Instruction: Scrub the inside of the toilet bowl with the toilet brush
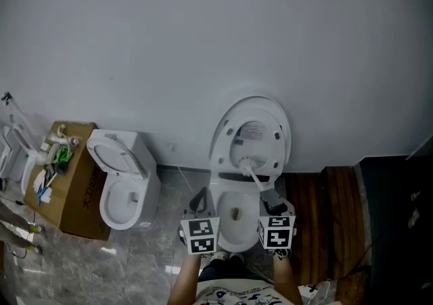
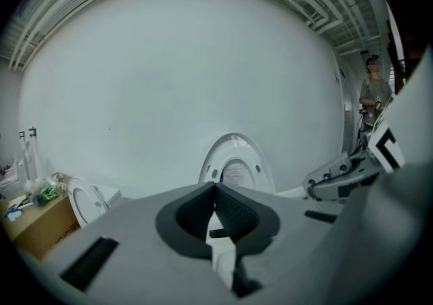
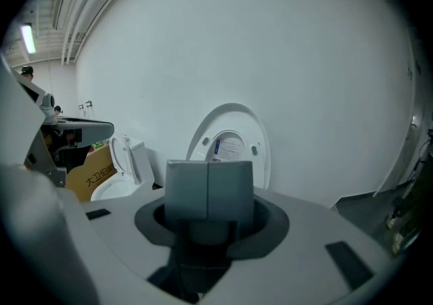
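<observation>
A white toilet stands against the wall with its lid (image 1: 254, 115) raised and its bowl (image 1: 226, 219) open below me. The toilet brush (image 1: 254, 175) shows as a white stick running from my right gripper (image 1: 268, 195) up-left, ending over the seat hinge. The right gripper's grey fingers (image 3: 189, 185) are pressed together and hide the brush in the right gripper view, where the lid (image 3: 230, 124) rises behind them. My left gripper (image 1: 198, 197) hovers beside the bowl's left rim, its dark ribbed pads (image 2: 233, 212) meeting at the tips with nothing held, in front of the lid (image 2: 235, 160).
A second white toilet (image 1: 125, 182) with its lid up stands to the left, beside a cardboard box (image 1: 78, 185) carrying small items. Wooden flooring (image 1: 328, 205) and a dark block (image 1: 399, 216) lie to the right. A person (image 2: 374, 90) stands far off right.
</observation>
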A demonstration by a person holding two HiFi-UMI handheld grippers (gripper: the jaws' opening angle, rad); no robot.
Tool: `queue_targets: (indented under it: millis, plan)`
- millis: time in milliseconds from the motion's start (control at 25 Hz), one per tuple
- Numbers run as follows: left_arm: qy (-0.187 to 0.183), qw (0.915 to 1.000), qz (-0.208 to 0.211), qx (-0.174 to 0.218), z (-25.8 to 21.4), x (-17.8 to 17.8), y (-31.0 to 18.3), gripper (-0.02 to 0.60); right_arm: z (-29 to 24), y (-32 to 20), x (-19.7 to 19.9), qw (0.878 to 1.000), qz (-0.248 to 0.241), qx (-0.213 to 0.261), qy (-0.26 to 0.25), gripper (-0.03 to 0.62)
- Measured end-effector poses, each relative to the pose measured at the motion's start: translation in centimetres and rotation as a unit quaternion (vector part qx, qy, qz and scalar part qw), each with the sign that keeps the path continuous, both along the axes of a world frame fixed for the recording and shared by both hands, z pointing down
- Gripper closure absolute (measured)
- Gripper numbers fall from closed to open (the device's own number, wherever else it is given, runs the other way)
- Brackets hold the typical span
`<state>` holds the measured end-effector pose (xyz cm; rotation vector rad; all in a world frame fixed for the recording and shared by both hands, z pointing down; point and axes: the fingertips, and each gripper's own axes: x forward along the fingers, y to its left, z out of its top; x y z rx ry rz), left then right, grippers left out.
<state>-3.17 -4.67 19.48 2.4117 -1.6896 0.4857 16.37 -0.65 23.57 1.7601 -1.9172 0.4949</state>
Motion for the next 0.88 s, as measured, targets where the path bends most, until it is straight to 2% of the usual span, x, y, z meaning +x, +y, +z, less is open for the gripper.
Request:
queue_targets:
  millis: [880]
  plan:
    - [0.011,0.9998,-0.006,0.014,-1.6,0.1,1.2,0.579,-2.7,0.2,0.9,0.999,0.013,0.038,-0.023,0.425]
